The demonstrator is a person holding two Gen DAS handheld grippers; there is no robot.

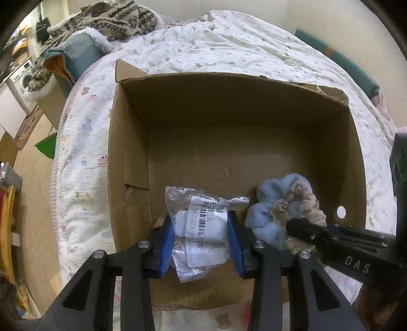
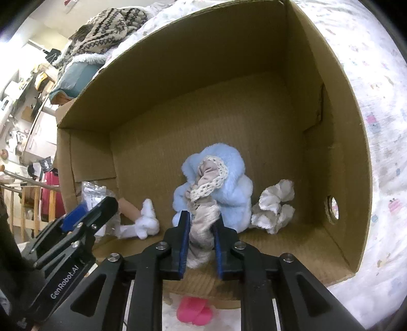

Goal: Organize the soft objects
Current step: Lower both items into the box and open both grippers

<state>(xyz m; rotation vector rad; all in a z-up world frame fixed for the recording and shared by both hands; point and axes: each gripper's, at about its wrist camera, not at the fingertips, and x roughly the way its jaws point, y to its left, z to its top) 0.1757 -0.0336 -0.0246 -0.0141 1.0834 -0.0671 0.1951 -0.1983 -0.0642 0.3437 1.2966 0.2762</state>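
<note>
One cardboard box (image 1: 229, 107) on a bed quilt (image 1: 229, 43), open at the top.

Left tongs (image 1: 201, 234) clenched on one clear plastic packet (image 1: 203, 229) with a barcode label and white soft pieces inside, held over the box's near edge. Right tongs (image 2: 201, 226) clenched on one beige lace-trimmed scrunchie (image 2: 203, 224), lying against one fluffy blue scrunchie (image 2: 229, 183) on the box floor by the near wall.

Only in the right wrist view: one white ruffled scrunchie (image 2: 274, 206) right of the blue one, one small white piece (image 2: 148, 221) to its left touching something tan, too unclear to name, and one pink item (image 2: 194, 312) outside the box on the quilt.

Only in the left wrist view: one washing machine (image 1: 24, 79) far left, and one green-and-orange cushion (image 1: 338, 58) at the bed's far right.

In both views: one patterned knit garment (image 1: 106, 17) piled beyond the box.
</note>
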